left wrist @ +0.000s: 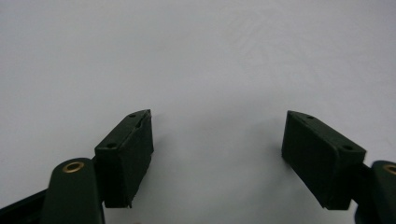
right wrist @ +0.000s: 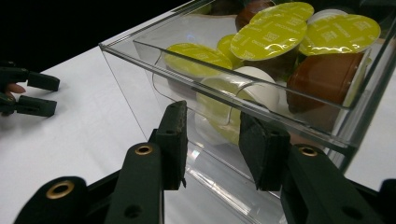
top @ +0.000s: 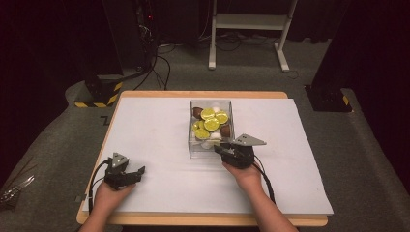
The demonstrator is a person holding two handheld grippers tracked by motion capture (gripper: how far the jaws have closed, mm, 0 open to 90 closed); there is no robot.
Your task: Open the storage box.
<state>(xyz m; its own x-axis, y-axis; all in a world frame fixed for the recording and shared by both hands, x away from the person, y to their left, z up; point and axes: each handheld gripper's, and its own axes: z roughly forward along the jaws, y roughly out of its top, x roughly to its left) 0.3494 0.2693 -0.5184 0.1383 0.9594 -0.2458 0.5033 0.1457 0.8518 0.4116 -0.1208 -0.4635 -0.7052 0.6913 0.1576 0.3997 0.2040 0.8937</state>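
- The clear plastic box (top: 211,129) is a hard, glossy, straight-walled rectangle, open at the top, standing on a matte white sheet (top: 159,145) that covers the wooden table (top: 203,94).
- It sits nearer the table's far edge than its near edge, a little right of the middle.
- Inside lie coffee capsules (right wrist: 273,35): round, with shiny yellow-green foil lids, a few of them brown and some white.
- The right gripper (right wrist: 212,140) is at the box's near wall; in the right gripper view its black, dull-surfaced jaws stand partly closed against the transparent wall, below the rim. Whether the pads press on it I cannot tell.
- The left gripper (left wrist: 217,154) rests near the table's near left corner, well apart from the box, jaws spread wide over bare sheet.
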